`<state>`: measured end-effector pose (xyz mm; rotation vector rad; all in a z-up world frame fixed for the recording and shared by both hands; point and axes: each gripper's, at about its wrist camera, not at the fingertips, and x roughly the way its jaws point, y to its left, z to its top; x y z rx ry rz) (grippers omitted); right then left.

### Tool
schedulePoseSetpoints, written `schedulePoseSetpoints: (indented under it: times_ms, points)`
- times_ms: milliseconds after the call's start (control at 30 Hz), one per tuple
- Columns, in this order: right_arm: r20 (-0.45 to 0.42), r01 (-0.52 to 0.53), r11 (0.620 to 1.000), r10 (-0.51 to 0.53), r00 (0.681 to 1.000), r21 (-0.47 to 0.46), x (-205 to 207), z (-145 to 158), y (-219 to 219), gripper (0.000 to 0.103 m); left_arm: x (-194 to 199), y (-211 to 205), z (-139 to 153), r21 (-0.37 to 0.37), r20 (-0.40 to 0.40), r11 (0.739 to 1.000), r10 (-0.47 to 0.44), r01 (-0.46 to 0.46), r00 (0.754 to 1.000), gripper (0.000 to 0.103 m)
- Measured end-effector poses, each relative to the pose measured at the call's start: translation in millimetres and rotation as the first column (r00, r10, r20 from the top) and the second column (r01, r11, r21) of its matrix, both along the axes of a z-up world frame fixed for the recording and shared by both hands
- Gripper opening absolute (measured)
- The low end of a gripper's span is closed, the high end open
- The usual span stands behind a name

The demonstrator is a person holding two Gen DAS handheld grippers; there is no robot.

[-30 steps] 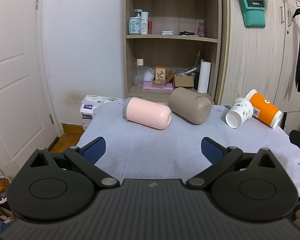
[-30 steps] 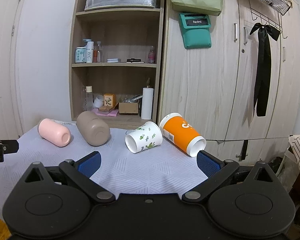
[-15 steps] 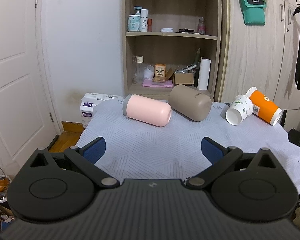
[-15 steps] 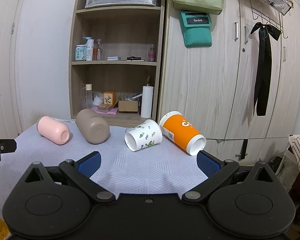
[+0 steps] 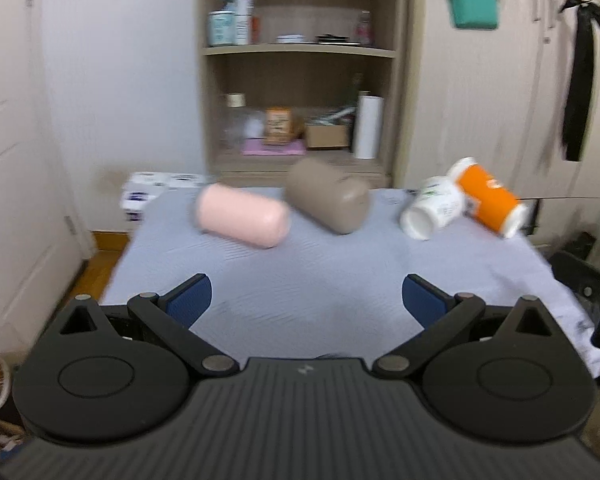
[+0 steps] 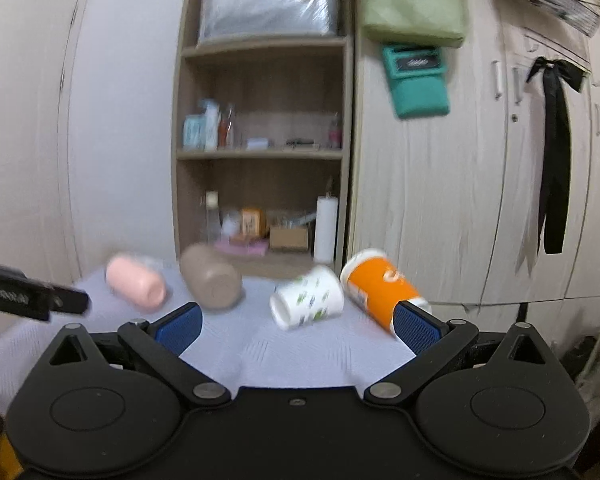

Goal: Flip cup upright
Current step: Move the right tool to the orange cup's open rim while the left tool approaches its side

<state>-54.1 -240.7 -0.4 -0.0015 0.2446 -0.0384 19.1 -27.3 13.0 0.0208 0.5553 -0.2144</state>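
Several cups lie on their sides on the cloth-covered table (image 5: 320, 280): a pink cup (image 5: 242, 218), a taupe cup (image 5: 328, 200), a white leaf-print cup (image 5: 434, 208) and an orange cup (image 5: 488, 200). In the right wrist view they show as pink (image 6: 138, 286), taupe (image 6: 212, 282), white (image 6: 308, 298) and orange (image 6: 380, 288). My left gripper (image 5: 306, 300) is open and empty, short of the cups. My right gripper (image 6: 296, 324) is open and empty, just before the white and orange cups. Both views are motion-blurred.
A wooden shelf unit (image 5: 300, 80) with bottles and boxes stands behind the table. Wardrobe doors (image 6: 480, 180) are at the right, a white door (image 5: 4, 160) at the left. The other gripper shows at the view edges (image 5: 588, 292) (image 6: 28, 296).
Both grippers have moved forward and upward toward the cups, so the cups sit lower and larger in view. The right gripper has closed in on the white and orange cups. Jaws stay open.
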Motion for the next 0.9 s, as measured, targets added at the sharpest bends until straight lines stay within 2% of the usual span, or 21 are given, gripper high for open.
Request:
schedulePoseSetpoints:
  times_ms: [67,133,233,333,467,600,800,900]
  points:
    - [0.024,0.011,1.0,-0.011,1.0,0.019,-0.5,2.0,-15.3,0.103,8.1,-11.3,8.9,-0.046,-0.024,0.997,-0.057,0.056,0.998,0.103]
    - [0.003,0.014,1.0,-0.014,1.0,-0.017,5.5,2.8,-31.0,0.103,17.4,-23.0,16.8,-0.061,-0.043,0.992,-0.114,0.111,0.993,0.103]
    - [-0.029,0.019,0.997,-0.022,0.999,-0.078,16.7,-0.3,-52.7,0.103,33.9,-44.8,22.7,-0.063,-0.065,0.988,-0.144,0.14,0.987,0.103]
    - [-0.067,-0.008,0.995,0.001,0.998,-0.101,31.1,-6.5,-75.0,0.103,53.5,-71.9,19.8,-0.069,-0.094,0.983,-0.177,0.171,0.98,0.103]
    - [-0.116,-0.041,0.995,0.031,0.993,-0.086,54.2,-17.7,-99.8,0.103,79.4,-112.0,7.6,-0.094,-0.144,0.982,-0.179,0.166,0.973,0.101]
    - [-0.15,-0.073,0.994,0.06,0.987,-0.084,76.8,-29.9,-117.9,0.103,99.3,-153.0,-8.4,-0.126,-0.182,0.972,-0.22,0.199,0.958,0.1]
    - [-0.158,-0.129,0.984,0.109,0.981,-0.12,110.3,-48.6,-132.8,0.103,125.3,-205.6,-30.4,-0.184,-0.187,0.96,-0.244,0.21,0.952,0.099]
    - [-0.157,-0.117,0.984,0.095,0.983,-0.135,122.1,-59.4,-137.2,0.103,136.5,-218.0,-45.0,-0.234,-0.192,0.953,-0.24,0.193,0.952,0.098]
